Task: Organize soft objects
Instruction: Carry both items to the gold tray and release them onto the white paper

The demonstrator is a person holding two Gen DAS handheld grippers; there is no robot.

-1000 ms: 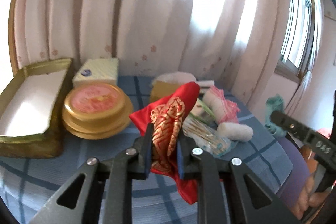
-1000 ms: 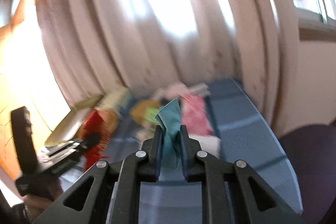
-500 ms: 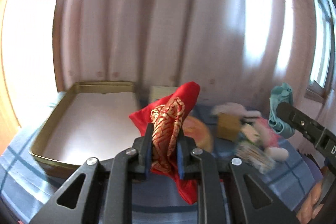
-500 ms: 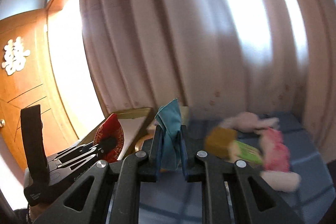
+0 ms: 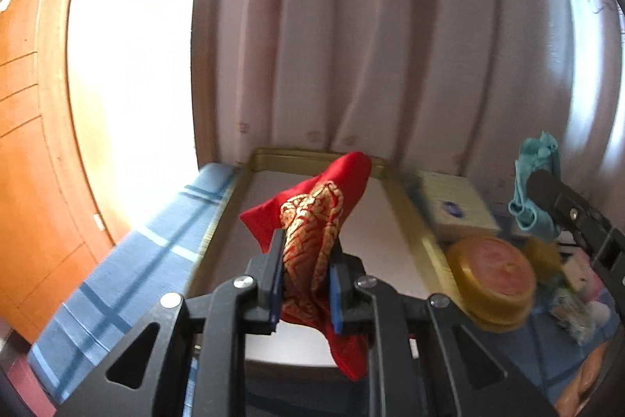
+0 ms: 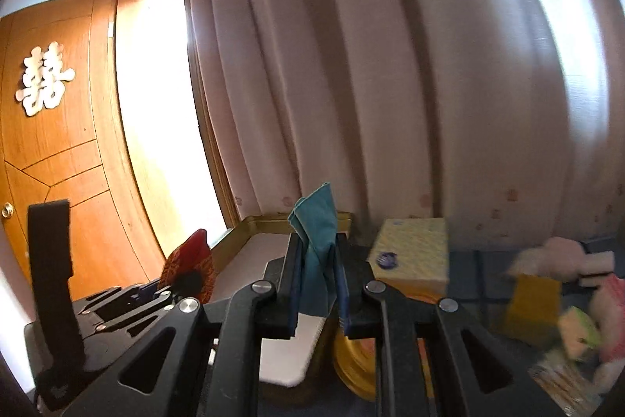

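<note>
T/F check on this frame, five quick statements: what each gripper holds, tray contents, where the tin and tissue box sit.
1. The left gripper holds a red cloth with gold pattern. True.
2. The right gripper is open and holds nothing. False: its fingers pinch a teal cloth.
3. The rectangular gold-rimmed tray already holds several cloths. False: its visible white floor is bare.
4. The round gold tin with pink lid sits inside the tray. False: it sits outside, to the tray's right.
5. A pale yellow tissue box stands behind the tin. True.
</note>
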